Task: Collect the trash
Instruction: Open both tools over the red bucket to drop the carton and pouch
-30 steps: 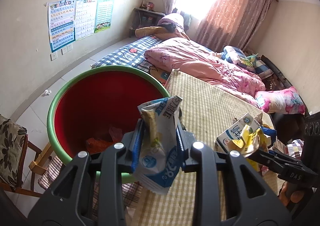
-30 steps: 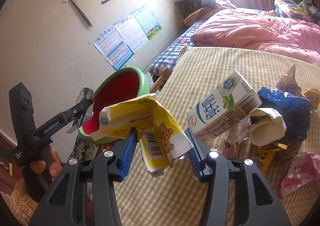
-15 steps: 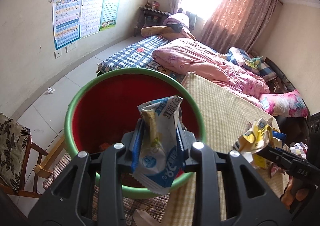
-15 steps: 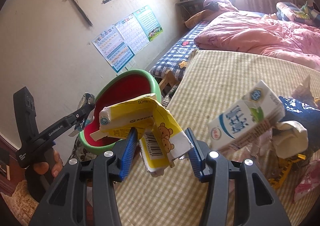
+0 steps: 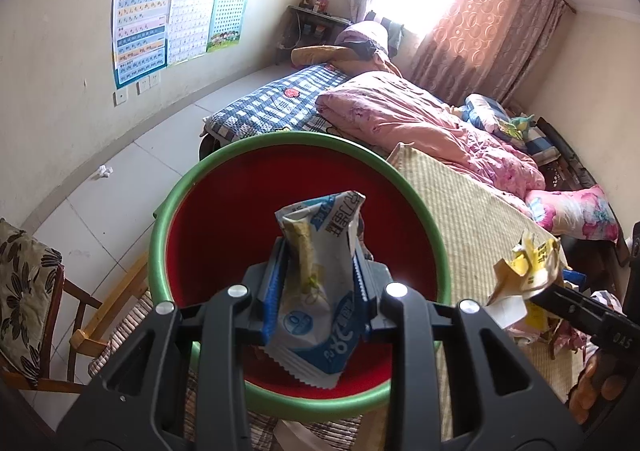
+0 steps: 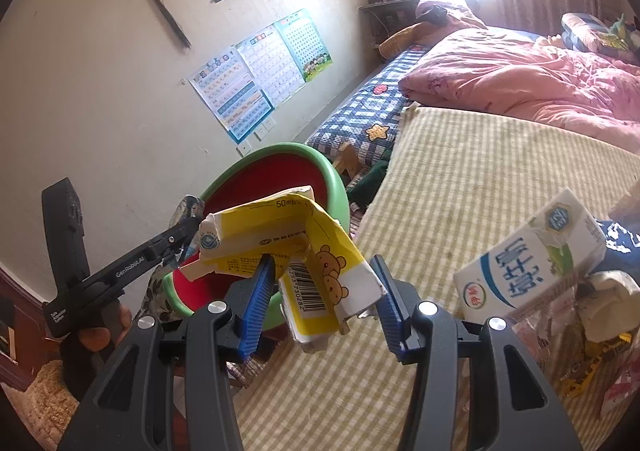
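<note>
Both wrist views near basin (image 5: pixel 162 235)

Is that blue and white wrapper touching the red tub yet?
Apart. In the left wrist view the wrapper is pinched in the left gripper, hanging above the tub, whose red inside shows all around it.

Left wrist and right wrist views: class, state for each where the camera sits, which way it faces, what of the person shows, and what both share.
Left wrist: sits behind the left gripper, facing down into the red basin; jaws shut on a blue-white wrapper; fingers of the right hand show at the right edge.
Right wrist: sits behind the right gripper, facing across the striped mat; jaws hold a yellow carton; left hand at left.
Shared: the basin, both grippers, mat, wall posters, pink quilt.
</note>
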Tool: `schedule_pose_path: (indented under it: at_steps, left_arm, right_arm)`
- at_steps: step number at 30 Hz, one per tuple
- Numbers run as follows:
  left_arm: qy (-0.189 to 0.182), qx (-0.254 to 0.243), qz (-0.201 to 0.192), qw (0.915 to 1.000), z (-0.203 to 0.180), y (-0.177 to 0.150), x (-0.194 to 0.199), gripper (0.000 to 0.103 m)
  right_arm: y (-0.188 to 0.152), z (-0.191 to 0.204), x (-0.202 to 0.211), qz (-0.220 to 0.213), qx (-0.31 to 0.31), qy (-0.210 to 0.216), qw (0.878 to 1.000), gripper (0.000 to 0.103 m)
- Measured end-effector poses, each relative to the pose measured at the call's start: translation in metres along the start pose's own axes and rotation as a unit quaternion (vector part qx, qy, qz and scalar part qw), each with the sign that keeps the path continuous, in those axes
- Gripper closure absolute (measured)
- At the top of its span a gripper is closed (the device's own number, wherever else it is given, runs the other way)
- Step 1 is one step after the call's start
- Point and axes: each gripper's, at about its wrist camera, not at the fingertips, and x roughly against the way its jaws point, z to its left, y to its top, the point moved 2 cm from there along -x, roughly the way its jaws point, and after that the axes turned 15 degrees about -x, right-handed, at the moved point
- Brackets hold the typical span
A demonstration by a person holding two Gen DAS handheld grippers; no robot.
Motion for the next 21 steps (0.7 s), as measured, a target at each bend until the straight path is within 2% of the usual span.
schedule_pose_path:
  at_steps: [10, 11, 15, 17, 21]
  left_arm:
    - [0.006, 0.003, 0.001, 1.0, 0.003, 0.002, -0.006, 0.072]
    - [0.007, 0.001, 0.001, 1.0, 0.001, 0.0, -0.006, 0.069]
    - [0.013, 0.001, -0.008, 0.9999, 0.001, -0.001, -0.004, 0.045]
    - [0.015, 0.003, -0.007, 0.9999, 0.002, -0.002, -0.005, 0.04]
    - [0.024, 0.007, -0.005, 0.9997, 0.002, -0.006, -0.003, 0.037]
  right_arm:
    - [0.019, 0.026, -0.025, -0.006, 0.03, 0.006, 1.0, 0.055]
    - [0.02, 0.029, -0.027, -0.007, 0.031, 0.009, 0.999, 0.055]
    - [0.026, 0.037, -0.029, -0.017, 0.033, 0.02, 0.999, 0.054]
    - [0.028, 0.037, -0.028, -0.021, 0.029, 0.026, 0.999, 0.044]
    - [0.03, 0.03, -0.018, -0.028, 0.02, 0.031, 0.999, 0.043]
